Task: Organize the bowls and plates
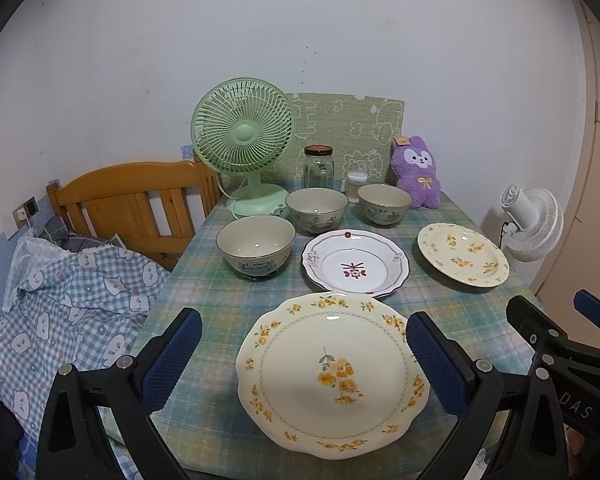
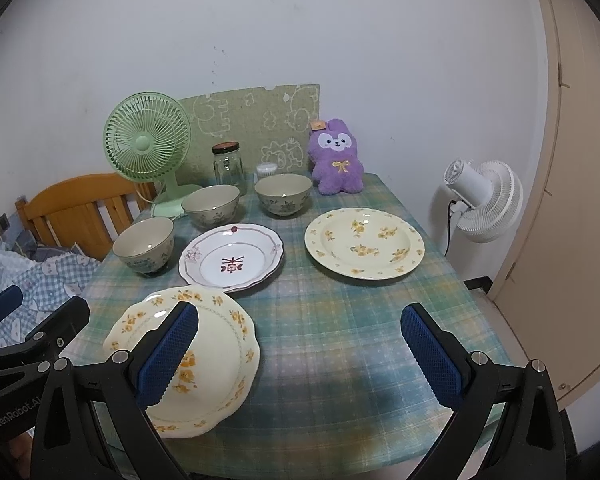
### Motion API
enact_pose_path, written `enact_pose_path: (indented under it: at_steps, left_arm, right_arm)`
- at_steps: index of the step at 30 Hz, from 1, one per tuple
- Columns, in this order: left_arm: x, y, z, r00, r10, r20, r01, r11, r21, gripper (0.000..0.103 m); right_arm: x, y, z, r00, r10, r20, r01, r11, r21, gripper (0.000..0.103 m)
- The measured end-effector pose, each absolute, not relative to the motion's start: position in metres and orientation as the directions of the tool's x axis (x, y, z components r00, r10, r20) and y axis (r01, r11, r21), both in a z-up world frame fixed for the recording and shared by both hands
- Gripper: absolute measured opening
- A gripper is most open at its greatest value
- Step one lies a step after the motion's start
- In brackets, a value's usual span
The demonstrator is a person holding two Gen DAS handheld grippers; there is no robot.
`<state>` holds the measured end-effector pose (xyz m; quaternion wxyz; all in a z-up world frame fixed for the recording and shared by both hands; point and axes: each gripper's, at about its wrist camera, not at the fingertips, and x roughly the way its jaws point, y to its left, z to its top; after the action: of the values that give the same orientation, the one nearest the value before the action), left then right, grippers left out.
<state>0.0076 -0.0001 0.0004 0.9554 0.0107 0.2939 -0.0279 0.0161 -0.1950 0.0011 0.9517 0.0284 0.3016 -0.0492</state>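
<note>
Six dishes sat spread across the checked worktop (image 1: 228,304), both claws held wide and empty above its near edge.

From the left: a bed (image 1: 60,312), a green fan (image 1: 242,140), then three bowls, one nearer (image 1: 255,246) and two behind (image 1: 317,209) (image 1: 384,203). The pink-rimmed plate (image 1: 355,263) lay mid-worktop, the small yellow plate (image 1: 463,254) far right, the big yellow-flowered plate (image 1: 332,376) nearest, under the left claw (image 1: 304,360). The right claw (image 2: 300,356) hovered over bare cloth just beside it.

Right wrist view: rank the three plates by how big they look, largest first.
1. Scalloped yellow-flower plate, though it is nearest the camera
2. Round yellow-flower plate
3. White plate with red motif
</note>
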Motion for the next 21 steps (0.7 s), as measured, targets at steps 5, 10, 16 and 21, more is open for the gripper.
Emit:
enact_pose_path:
  at_steps: [5, 10, 16, 21]
  left_arm:
    - [0.008, -0.0004, 0.0006, 0.825, -0.047, -0.562, 0.059, 0.998, 0.004, 0.103]
    - [0.008, -0.001, 0.0005, 0.826, -0.045, -0.562, 0.058, 0.998, 0.005, 0.103]
    - [0.0077, -0.0011, 0.0005, 0.825, -0.049, -0.563, 0.06, 0.998, 0.001, 0.103]
    - [0.0061, -0.0016, -0.0002, 0.824, -0.05, -0.565, 0.059, 0.998, -0.002, 0.103]
  right_arm:
    - [0.0149, -0.1948, 0.0014, 0.815, -0.083, -0.574, 0.113, 0.993, 0.018, 0.103]
    - [0.0145, -0.195, 0.0016, 0.815, -0.082, -0.574, 0.113, 0.993, 0.018, 0.103]
    - [0.015, -0.1949, 0.0019, 0.815, -0.083, -0.574, 0.113, 0.993, 0.017, 0.103]
    - [0.0135, -0.1952, 0.0029, 0.817, -0.089, -0.57, 0.114, 0.993, 0.008, 0.103]
